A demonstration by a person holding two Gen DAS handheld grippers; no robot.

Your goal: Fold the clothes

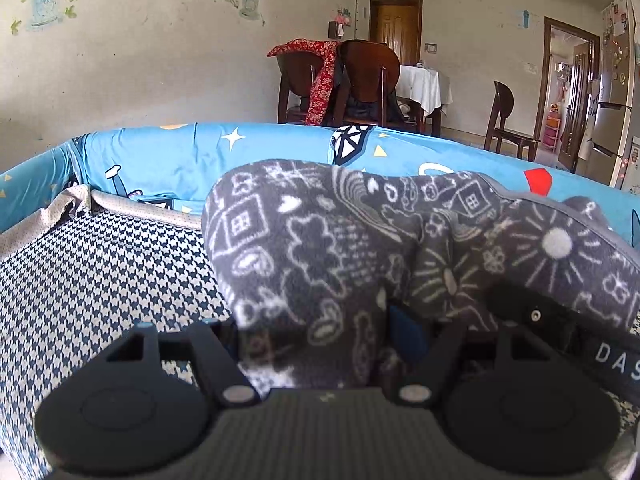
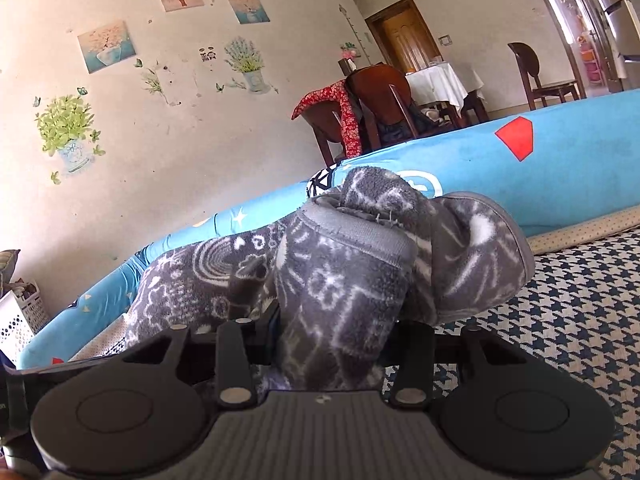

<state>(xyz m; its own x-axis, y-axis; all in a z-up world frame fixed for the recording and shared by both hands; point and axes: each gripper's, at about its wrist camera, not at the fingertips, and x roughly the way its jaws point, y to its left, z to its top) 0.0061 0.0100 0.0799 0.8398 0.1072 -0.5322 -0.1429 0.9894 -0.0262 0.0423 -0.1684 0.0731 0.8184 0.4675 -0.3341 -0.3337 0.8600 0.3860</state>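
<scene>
A grey fleece garment (image 1: 360, 248) with white doodle prints is bunched up over a houndstooth mat (image 1: 100, 280). In the left wrist view my left gripper (image 1: 316, 332) is shut on a fold of that garment; the cloth drapes over the fingers and hides their tips. Part of the other gripper shows at the right edge, under the fleece. In the right wrist view my right gripper (image 2: 336, 340) is shut on the same grey fleece garment (image 2: 352, 272), near its grey ribbed hem (image 2: 360, 232), which stands up in front of the lens.
A blue cartoon-print bumper (image 1: 180, 156) walls in the houndstooth mat (image 2: 580, 300) on the far side. Behind it stand dark wooden chairs (image 1: 368, 80), one with a red floral cloth, and a white-clothed table (image 1: 424, 84). A white basket (image 2: 20, 316) sits at far left.
</scene>
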